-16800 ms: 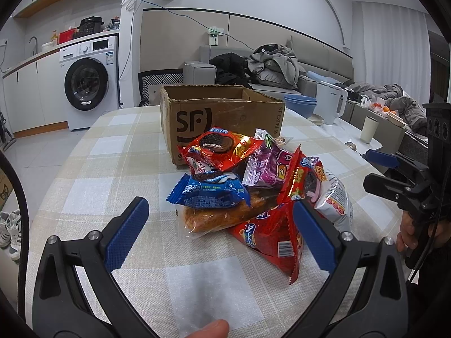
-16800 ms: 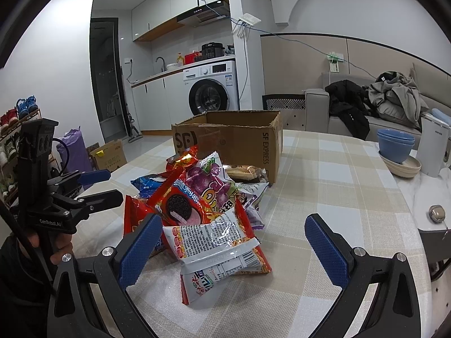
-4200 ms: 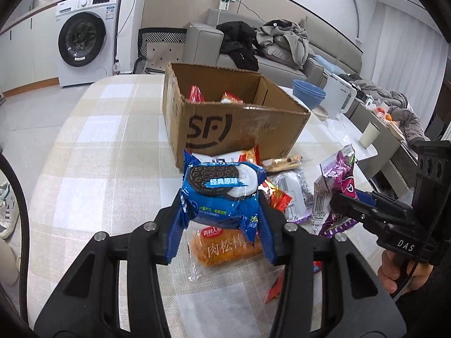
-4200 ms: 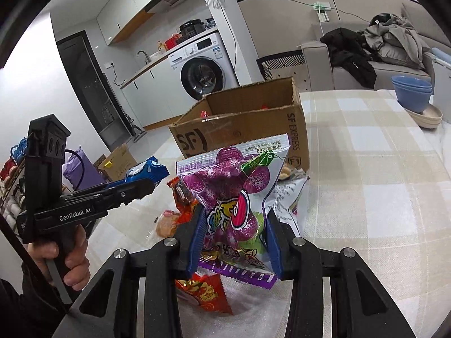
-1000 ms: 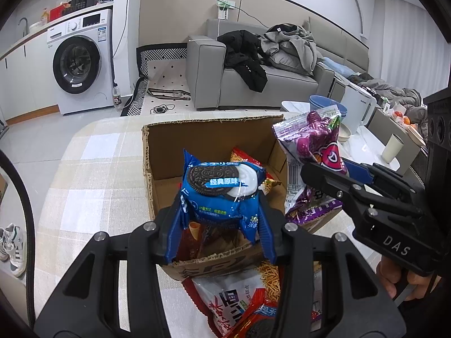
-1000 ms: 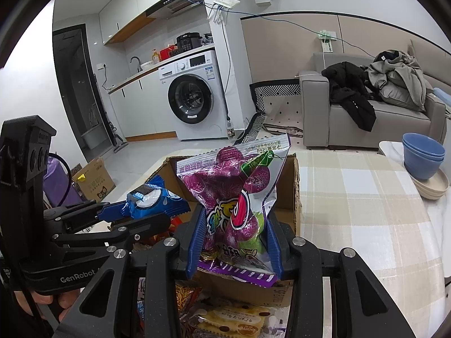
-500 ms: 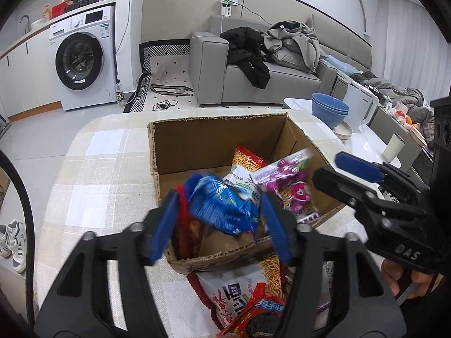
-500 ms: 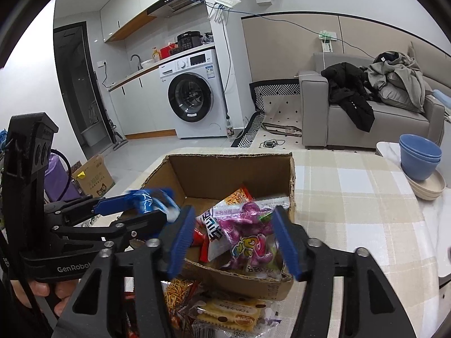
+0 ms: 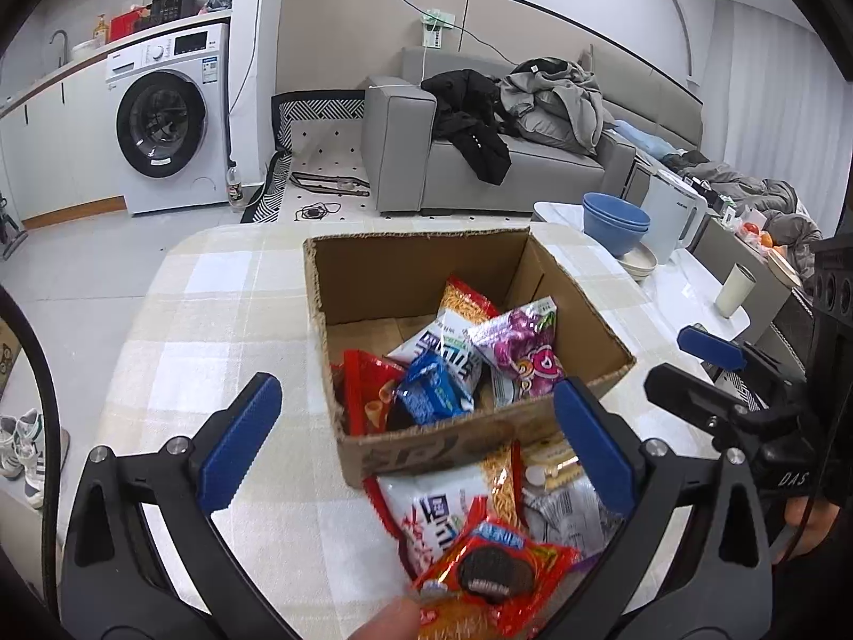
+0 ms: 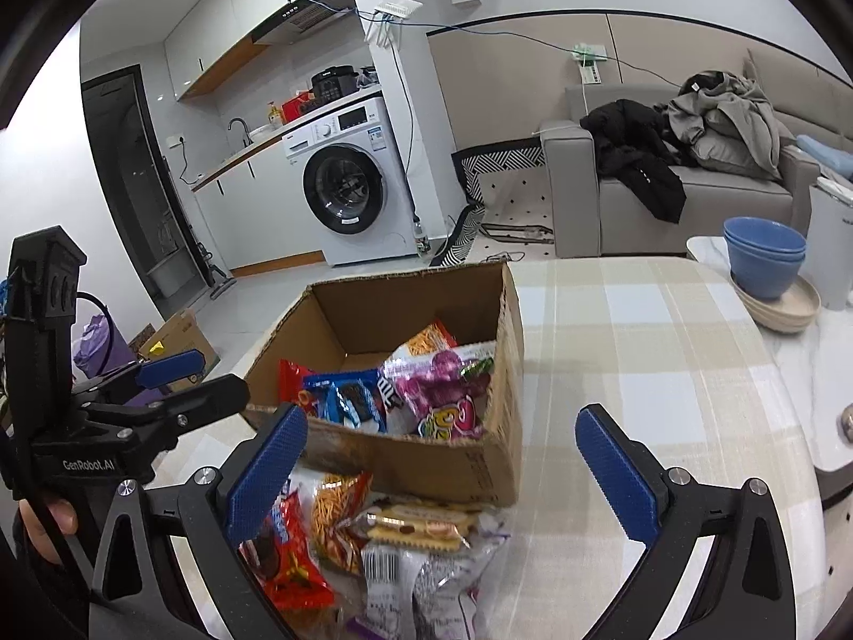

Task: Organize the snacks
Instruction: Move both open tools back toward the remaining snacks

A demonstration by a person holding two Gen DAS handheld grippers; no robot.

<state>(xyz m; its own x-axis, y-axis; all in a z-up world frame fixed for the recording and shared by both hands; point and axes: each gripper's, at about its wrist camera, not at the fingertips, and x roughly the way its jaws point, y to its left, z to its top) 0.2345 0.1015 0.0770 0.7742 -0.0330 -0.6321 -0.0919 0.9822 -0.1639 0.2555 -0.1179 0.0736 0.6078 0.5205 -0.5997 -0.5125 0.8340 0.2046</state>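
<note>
An open cardboard box [image 9: 581,314] [image 10: 509,314] stands on the checked table. Inside lie a blue cookie pack [image 9: 429,392] [image 10: 346,397], a purple candy bag [image 9: 520,344] [image 10: 442,384] and other snack packs. My left gripper [image 9: 416,445] is open and empty, held above the box's near wall. My right gripper [image 10: 440,472] is open and empty, also above the box's near edge. Loose snacks lie in front of the box: a red cookie pack [image 9: 493,578] [image 10: 282,554], a white and red bag [image 9: 432,512] and a biscuit pack [image 10: 421,525].
Stacked blue bowls [image 9: 616,221] [image 10: 765,256] and a white kettle [image 9: 674,218] stand on a white side table at the right, with a cup [image 9: 735,290]. A washing machine [image 9: 162,122] and a grey sofa [image 10: 687,197] are beyond the table.
Both grippers opened over the box. The blue cookie pack and the purple candy bag dropped in and now lie inside it.
</note>
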